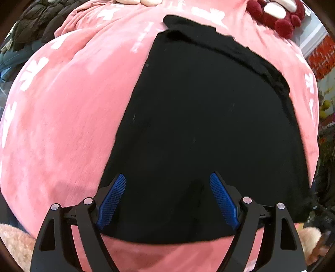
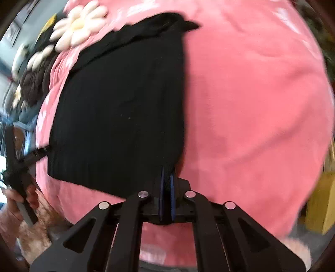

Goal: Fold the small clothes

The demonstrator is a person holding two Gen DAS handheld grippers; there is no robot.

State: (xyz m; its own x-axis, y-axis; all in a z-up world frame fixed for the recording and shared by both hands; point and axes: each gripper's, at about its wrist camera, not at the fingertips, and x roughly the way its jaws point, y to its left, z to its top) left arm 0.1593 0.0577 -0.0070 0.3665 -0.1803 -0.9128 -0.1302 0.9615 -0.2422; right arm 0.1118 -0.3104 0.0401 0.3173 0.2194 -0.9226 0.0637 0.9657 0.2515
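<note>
A black garment (image 1: 199,125) lies flat on a pink blanket (image 1: 62,125). My left gripper (image 1: 167,177) is open, its blue pads (image 1: 113,198) spread over the garment's near hem. In the right wrist view the garment (image 2: 121,113) lies left of centre. My right gripper (image 2: 166,173) is shut on the garment's near right corner; black cloth shows between the blue pads. The left gripper's handle (image 2: 18,167) and the hand that holds it show at the left edge.
The pink blanket (image 2: 251,104) has white patterns. A dark red flower cushion (image 1: 276,14) lies at the far right, and a white flower cushion (image 2: 79,23) and a brown one (image 2: 33,83) show past the garment. Dark jackets (image 1: 35,25) lie at far left.
</note>
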